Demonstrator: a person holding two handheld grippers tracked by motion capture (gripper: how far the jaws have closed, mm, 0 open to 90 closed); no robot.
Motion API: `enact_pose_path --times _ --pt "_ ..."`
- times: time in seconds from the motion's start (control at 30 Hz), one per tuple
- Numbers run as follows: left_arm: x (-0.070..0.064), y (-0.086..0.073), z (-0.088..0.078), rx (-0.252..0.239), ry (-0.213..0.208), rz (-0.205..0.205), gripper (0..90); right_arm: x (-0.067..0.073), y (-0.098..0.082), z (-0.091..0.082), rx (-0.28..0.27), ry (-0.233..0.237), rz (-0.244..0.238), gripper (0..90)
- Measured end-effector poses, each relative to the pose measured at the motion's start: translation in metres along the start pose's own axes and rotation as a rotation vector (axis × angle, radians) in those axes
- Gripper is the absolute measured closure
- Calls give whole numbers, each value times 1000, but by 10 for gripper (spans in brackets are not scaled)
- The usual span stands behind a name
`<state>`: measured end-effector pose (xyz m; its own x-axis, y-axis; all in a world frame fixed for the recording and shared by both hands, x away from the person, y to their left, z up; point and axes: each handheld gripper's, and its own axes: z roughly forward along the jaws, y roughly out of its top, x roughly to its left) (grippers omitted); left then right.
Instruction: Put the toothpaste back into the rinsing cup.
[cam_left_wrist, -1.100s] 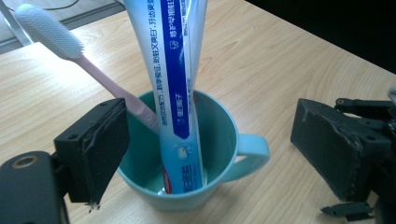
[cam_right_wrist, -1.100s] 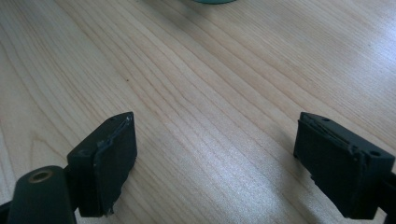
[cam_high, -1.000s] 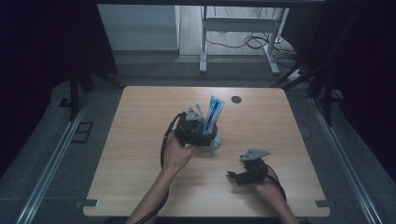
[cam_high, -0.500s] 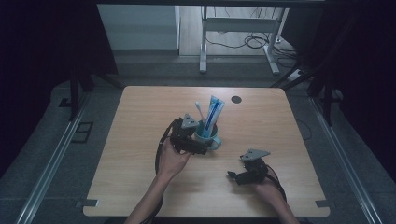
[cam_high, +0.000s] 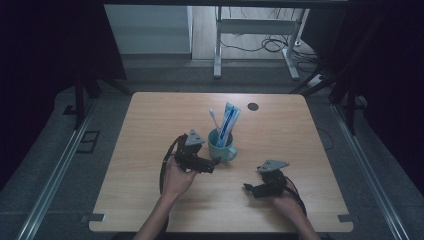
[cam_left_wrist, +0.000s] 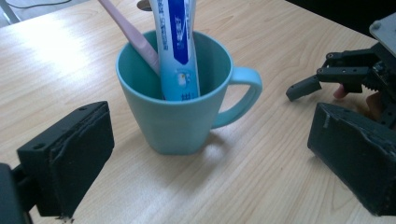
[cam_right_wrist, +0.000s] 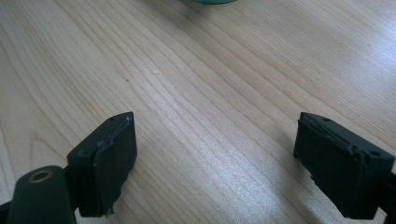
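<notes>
Teal mug (cam_left_wrist: 180, 109) stands free between my left gripper's (cam_left_wrist: 210, 158) wide-apart jaws, which just opened and backed off it.

Looks like a lab recording bay: a lone wooden table (cam_high: 150, 200) mid-frame, dark curtains (cam_high: 45, 60) at both sides, loose cables (cam_high: 260, 45) and metal desk legs (cam_high: 218, 50) at top.

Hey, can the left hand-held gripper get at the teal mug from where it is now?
Probably yes. The left hand-held gripper has its jaws open wide, and the mug stands upright just ahead of them with bare table between. The toothbrush and toothpaste stick out of the top, clear of the mug's sides.
</notes>
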<state>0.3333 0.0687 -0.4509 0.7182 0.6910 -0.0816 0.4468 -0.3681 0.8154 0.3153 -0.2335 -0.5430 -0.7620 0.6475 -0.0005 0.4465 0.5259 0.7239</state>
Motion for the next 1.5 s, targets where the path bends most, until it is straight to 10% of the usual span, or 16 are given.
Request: enact_pose_path --times 0.27,1.07,1.5 --pt "1 -18 -7 -10 -15 -2 7 0 0 0 0 -1 -1 132" --pt "-7 -88 -13 123 118 39 6 0 0 0 1 0 0 132" --pt "-1 -116 -1 227 119 -31 0 0 0 0 0 0 1 132"
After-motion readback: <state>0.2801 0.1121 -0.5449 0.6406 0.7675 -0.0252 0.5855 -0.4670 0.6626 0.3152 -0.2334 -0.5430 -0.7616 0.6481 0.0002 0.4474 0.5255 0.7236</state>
